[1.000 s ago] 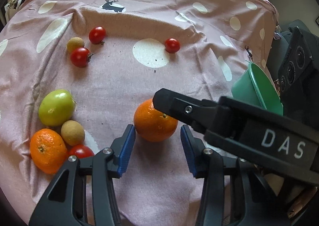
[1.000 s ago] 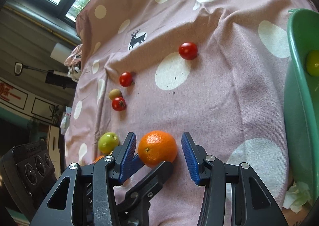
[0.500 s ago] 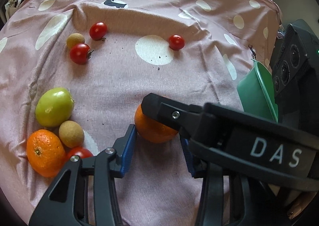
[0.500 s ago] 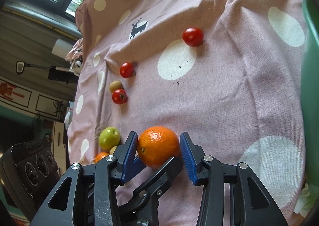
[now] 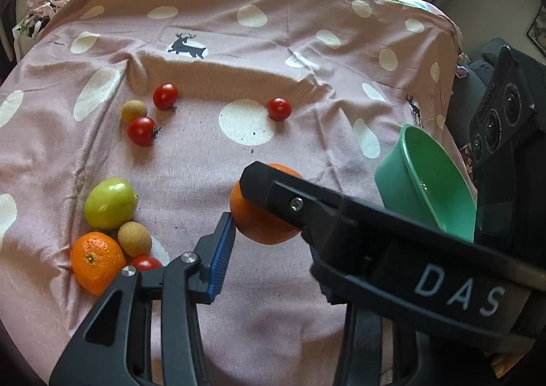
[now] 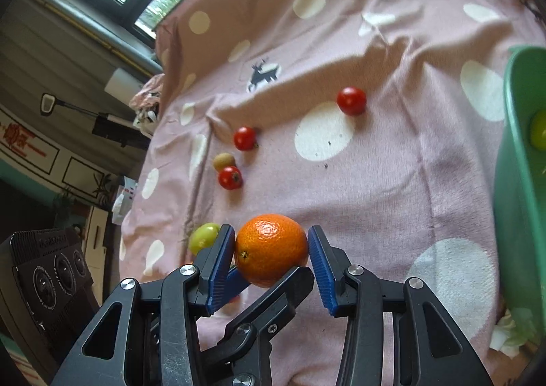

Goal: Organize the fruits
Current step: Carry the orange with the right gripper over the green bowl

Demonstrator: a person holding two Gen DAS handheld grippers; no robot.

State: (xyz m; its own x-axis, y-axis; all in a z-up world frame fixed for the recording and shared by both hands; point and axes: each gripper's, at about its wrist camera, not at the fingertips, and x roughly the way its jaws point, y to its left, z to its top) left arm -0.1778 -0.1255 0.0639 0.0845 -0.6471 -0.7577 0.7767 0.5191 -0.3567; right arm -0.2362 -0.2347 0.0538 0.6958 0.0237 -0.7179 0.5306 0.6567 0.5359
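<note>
Gripping one orange [image 6: 271,249] from two sides, both grippers are clamped on it near the middle of the pink spotted cloth [image 5: 211,174]. Right gripper [image 6: 272,258]: both blue pads press its flanks. Left gripper [image 5: 269,232]: one pad touches the orange's side; the other is hidden behind the right gripper's finger. A green bowl [image 5: 426,181] sits at the cloth's right edge. Near the left edge lie a second orange [image 5: 97,261], a green fruit [image 5: 109,203] and a brown longan [image 5: 134,238]. Three cherry tomatoes are scattered toward the far edge.

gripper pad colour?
Blue ribbed pads, clearest in the right wrist view, either side of the orange.
</note>
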